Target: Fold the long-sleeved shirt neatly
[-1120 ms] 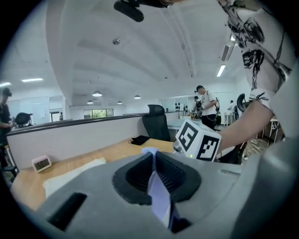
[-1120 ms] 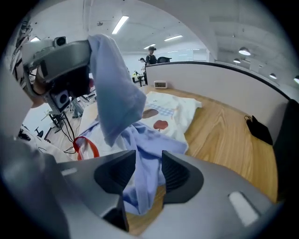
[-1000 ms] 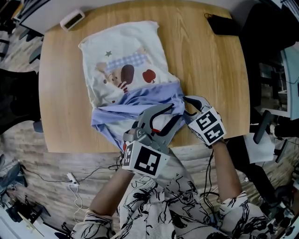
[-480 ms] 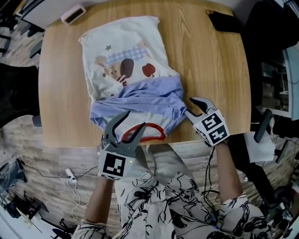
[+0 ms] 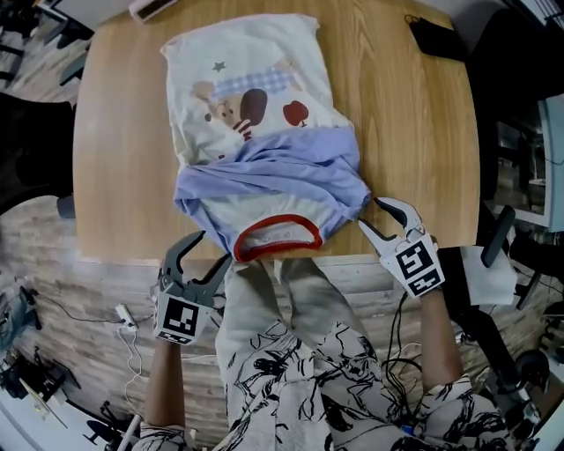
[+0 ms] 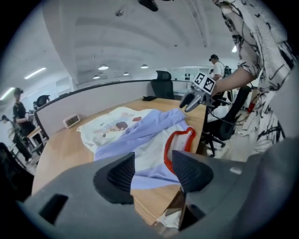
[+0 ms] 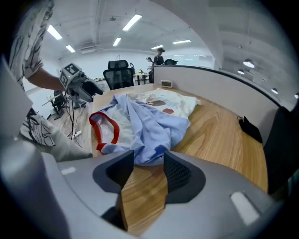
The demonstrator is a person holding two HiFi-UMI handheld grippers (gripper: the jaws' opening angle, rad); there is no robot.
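Note:
The long-sleeved shirt [image 5: 256, 97] lies on the wooden table [image 5: 115, 176], its cream body with a cartoon print pointing away from me. Its blue sleeves [image 5: 273, 172] are bunched across the lower part, and the red collar [image 5: 278, 238] sits at the near edge. My left gripper [image 5: 211, 247] hangs off the table's near edge, left of the collar; its jaws have just been opening and stand open with nothing between them [image 6: 152, 170]. My right gripper [image 5: 370, 211] is open beside the shirt's near right corner, with bare wood between its jaws [image 7: 148, 165] and blue cloth [image 7: 149, 126] just past the tips.
A small white clock [image 5: 150, 7] stands at the table's far left corner, and a black object [image 5: 436, 35] lies at the far right corner. Cables run over the floor [image 5: 123, 335] to the left. Office chairs [image 7: 117, 72] stand beyond the table.
My left gripper has left the collar area, swung left and down off the near edge, and its jaws have widened. The right gripper has drifted slightly right. The shirt has stayed in place.

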